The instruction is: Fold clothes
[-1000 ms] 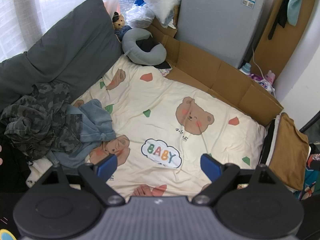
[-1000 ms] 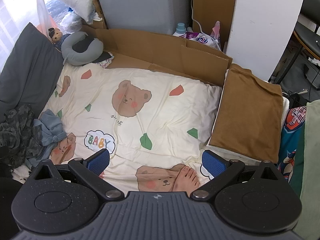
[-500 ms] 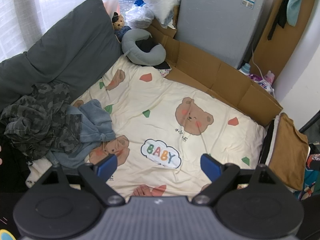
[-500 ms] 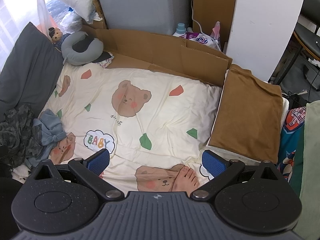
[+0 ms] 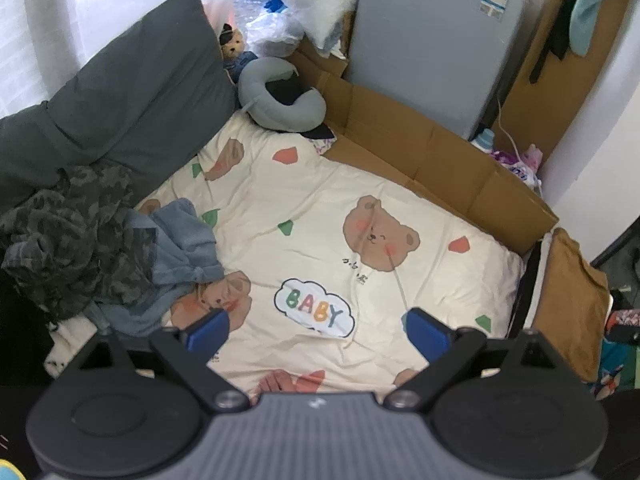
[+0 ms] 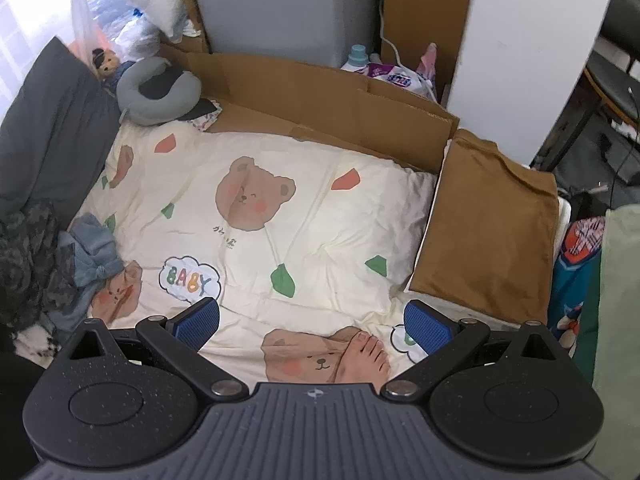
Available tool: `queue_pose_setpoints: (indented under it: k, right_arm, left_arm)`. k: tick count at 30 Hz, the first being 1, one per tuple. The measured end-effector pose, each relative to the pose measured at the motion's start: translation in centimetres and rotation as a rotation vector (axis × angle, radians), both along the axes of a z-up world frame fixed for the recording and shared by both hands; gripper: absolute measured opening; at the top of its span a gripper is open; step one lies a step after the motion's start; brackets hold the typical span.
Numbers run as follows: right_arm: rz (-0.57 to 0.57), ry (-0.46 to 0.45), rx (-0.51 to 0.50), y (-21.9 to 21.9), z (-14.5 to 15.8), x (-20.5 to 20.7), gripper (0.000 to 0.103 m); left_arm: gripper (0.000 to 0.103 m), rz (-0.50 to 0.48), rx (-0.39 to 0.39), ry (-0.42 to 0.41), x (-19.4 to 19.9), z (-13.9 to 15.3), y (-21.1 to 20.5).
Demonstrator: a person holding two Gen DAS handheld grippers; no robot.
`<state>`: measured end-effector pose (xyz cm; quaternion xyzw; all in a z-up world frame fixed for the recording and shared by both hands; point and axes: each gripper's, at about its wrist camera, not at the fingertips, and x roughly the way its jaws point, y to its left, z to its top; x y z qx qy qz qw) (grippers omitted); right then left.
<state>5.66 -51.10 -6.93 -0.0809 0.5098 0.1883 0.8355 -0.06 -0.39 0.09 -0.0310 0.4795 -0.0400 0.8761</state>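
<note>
Left wrist view: I am holding my left claw (image 5: pixel 318 330) spread wide with nothing between its 2 blue pads, hovering above the near edge of the bed. The cream quilt (image 5: pixel 320 208) with bears and a "BABY" cloud is lying across the bed. The clothes are sitting heaped at the bed's left edge: a camouflage garment (image 5: pixel 76 236) is lying crumpled there, and a blue garment (image 5: pixel 180 248) is lying partly under it, spilling onto the quilt just beyond my left pad. A dark grey cushion (image 5: pixel 120 96) is leaning along the far left edge, with a grey neck pillow (image 5: pixel 280 100) and a small teddy bear (image 5: pixel 232 46) at the far left corner. Brown cardboard (image 5: pixel 432 168) is standing along the far edge. A folded brown garment (image 5: pixel 568 300) is resting off the right edge.

Right wrist view: I am holding my right claw (image 6: pixel 312 322) released too, its 2 pads well apart and gripping nothing, above the near edge. My bare foot (image 6: pixel 366 358) is resting on the quilt (image 6: pixel 320 208) between the pads. The folded brown garment (image 6: pixel 492 224) is lying flat along the right edge. The camouflage garment (image 6: pixel 28 256) and the blue garment (image 6: pixel 90 256) are bunching together at the left edge.
</note>
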Motion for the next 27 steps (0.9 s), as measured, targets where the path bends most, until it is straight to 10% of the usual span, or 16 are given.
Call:
queue_pose_setpoints:
  k: [27]
  right_arm:
    - [0.07,-0.018,0.057,3.7,0.5,1.6,0.101]
  left_arm:
    - [0.102,0.094,-0.004,-0.078,1.1,1.4,5.4]
